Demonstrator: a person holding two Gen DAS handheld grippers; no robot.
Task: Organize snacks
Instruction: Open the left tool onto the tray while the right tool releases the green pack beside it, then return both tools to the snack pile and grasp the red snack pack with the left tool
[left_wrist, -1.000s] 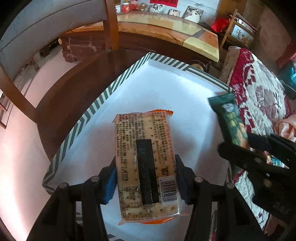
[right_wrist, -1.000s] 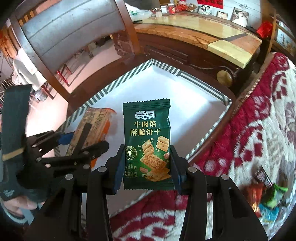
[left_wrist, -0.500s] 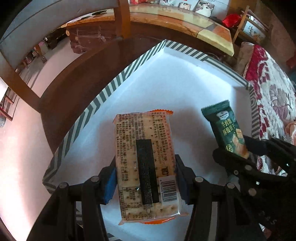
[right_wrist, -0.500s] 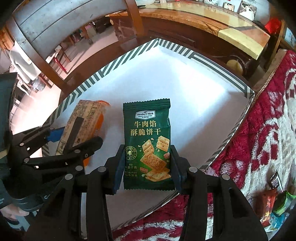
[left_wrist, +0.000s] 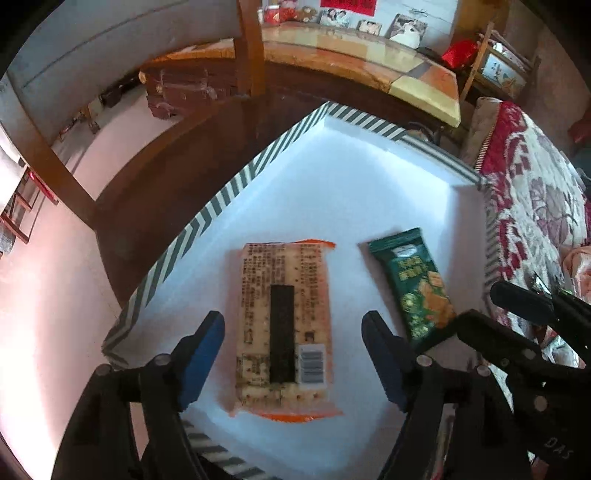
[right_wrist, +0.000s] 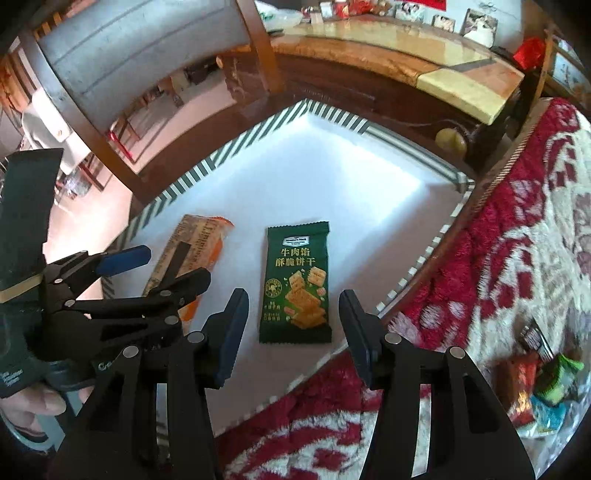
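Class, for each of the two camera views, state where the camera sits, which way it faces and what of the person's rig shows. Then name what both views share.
Left wrist: on the left gripper, looking forward and down at the orange cracker pack in the striped-rim white tray; own open fingers show, right gripper at right.
Right wrist: on the right gripper, looking at the green biscuit packet; own open fingers, left gripper at left.
Shared: both packs, tray, each other's gripper.

In the left wrist view, bare white tray (left_wrist: 369, 177) floor fills the upper centre, ringed by its striped rim. The cracker pack (left_wrist: 283, 325) and green snack packet (left_wrist: 417, 284) lie apart at lower centre. At lower right, the right gripper (left_wrist: 476, 310) blocks the way.
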